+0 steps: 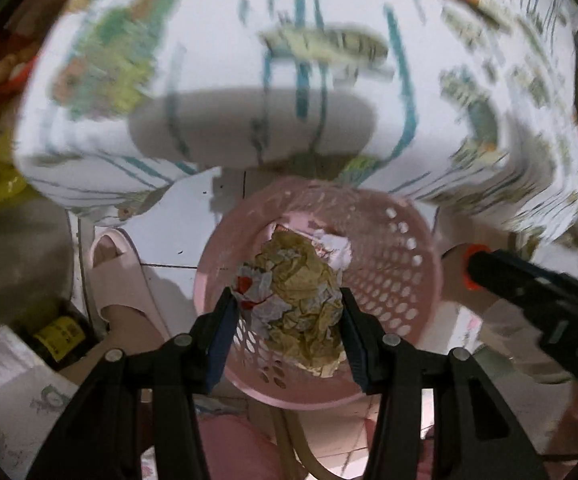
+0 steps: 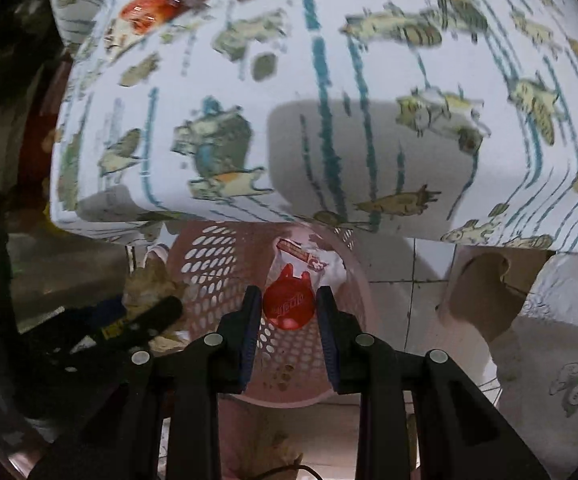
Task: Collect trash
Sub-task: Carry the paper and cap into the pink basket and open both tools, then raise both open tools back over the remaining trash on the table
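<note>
Left gripper (image 1: 287,300) pointing down over the pink basket (image 1: 409,280), jaws partly apart and clamped on a crumpled wad of yellowish paper (image 1: 305,300) with a bit of white-and-red wrapper at its left side. Wad hanging above the basket's open mouth, near its front rim.

Right gripper (image 2: 287,304) also above the basket (image 2: 217,272), jaws narrower, pinching a small red round piece with a clear wrapper (image 2: 289,306).

Seen only from the left wrist: pink slipper (image 1: 117,276) on the tiled floor, left of the basket, and the other gripper's black body with an orange ring at the right edge.

Seen only from the right wrist: red-and-white packet (image 2: 301,254) lying inside the basket by its far wall, and snack packaging on the far edge of the cartoon-print tablecloth (image 2: 329,120). Cloth hanging over the basket's far rim in both views.
</note>
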